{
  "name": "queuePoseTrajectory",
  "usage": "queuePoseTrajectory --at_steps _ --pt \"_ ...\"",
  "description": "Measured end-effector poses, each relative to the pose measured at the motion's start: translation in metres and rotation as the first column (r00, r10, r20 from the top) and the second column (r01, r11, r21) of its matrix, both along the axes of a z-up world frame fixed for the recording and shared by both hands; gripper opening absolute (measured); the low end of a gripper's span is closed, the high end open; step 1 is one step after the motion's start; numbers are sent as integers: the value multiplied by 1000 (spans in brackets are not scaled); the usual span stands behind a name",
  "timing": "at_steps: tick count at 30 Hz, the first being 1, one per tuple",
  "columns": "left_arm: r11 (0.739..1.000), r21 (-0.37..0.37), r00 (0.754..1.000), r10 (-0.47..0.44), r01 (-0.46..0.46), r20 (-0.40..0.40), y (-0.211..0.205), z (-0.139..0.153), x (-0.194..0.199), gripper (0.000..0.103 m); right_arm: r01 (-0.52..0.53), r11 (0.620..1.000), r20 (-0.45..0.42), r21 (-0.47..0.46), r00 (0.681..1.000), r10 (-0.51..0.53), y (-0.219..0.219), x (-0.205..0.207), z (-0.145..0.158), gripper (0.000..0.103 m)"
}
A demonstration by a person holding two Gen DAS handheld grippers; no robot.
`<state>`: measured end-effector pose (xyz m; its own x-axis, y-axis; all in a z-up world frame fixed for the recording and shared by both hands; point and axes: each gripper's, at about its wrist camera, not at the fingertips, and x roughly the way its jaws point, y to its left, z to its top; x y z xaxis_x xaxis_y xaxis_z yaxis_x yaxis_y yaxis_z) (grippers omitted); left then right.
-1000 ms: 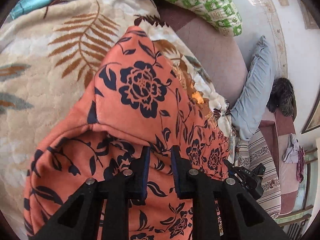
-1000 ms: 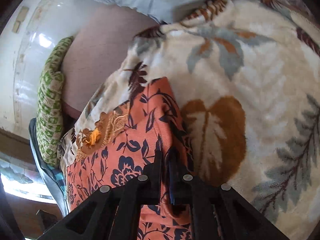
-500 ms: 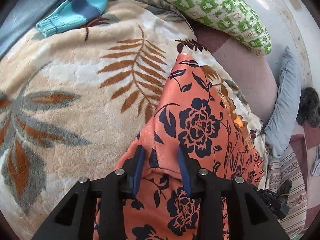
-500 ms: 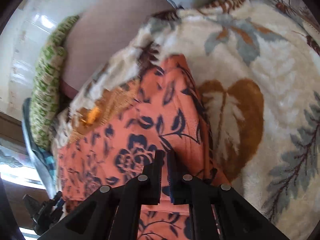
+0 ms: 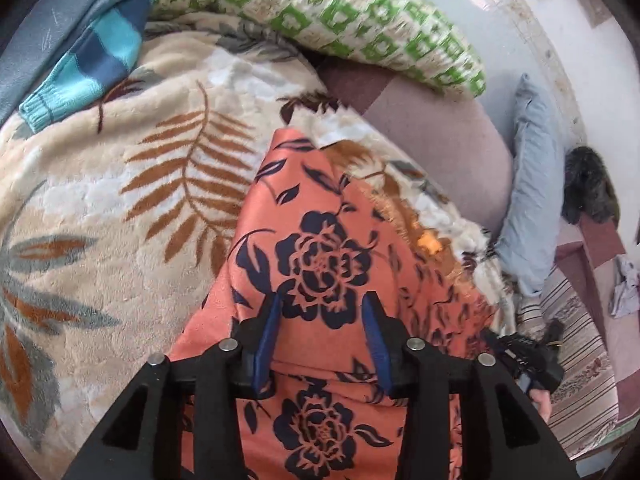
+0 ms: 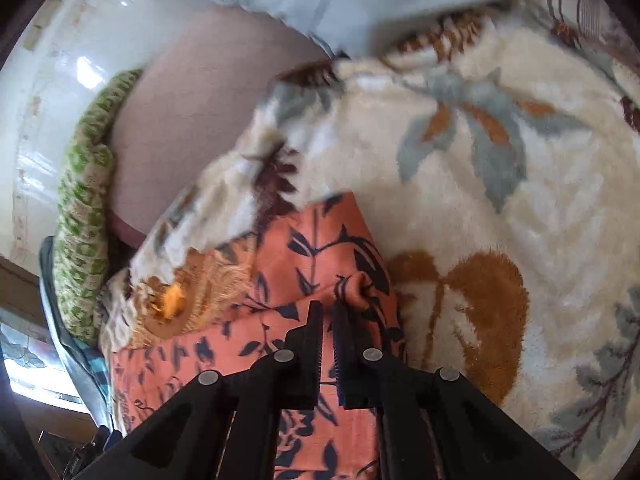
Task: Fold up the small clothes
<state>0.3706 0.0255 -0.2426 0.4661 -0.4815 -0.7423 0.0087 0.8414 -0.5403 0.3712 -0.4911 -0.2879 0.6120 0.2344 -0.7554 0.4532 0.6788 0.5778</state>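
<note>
An orange garment with dark navy flowers (image 5: 320, 256) lies folded on a cream fleece blanket with leaf prints (image 5: 120, 208). My left gripper (image 5: 322, 320) is open just above the garment's folded layer, with cloth showing between the blue pads and not pinched. In the right wrist view the garment (image 6: 320, 248) lies on the same blanket (image 6: 500, 208). My right gripper (image 6: 327, 312) is shut on a raised fold of the garment near its right edge. The right gripper also shows in the left wrist view (image 5: 524, 360) past the garment.
A green and white patterned pillow (image 5: 360, 20) and a teal striped knit (image 5: 96, 60) lie at the blanket's far side. A light blue pillow (image 5: 532, 200) leans at the right, by a mauve mattress (image 5: 440, 140). A striped cloth (image 5: 572, 344) lies lower right.
My left gripper has opened wider and let the garment go, and it has swung over the folded layer. My right gripper stays shut on the garment's edge and has shifted slightly.
</note>
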Motion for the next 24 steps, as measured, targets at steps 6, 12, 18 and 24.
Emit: queuePoseTrajectory --at_steps 6,12,18,24 --pt "999 29 1000 18 -18 -4 1 8 -6 44 -26 999 63 -34 998 28 16 -11 33 9" --pt "999 42 1000 -26 25 17 -3 19 -17 44 -247 968 -16 33 969 248 73 -18 31 9" --pt "981 192 999 -42 43 -9 -11 6 -16 44 -268 958 -154 97 947 281 77 -34 -2 7" --pt "989 139 998 -59 56 21 -10 17 -21 45 -223 973 -65 60 972 226 68 -50 23 9"
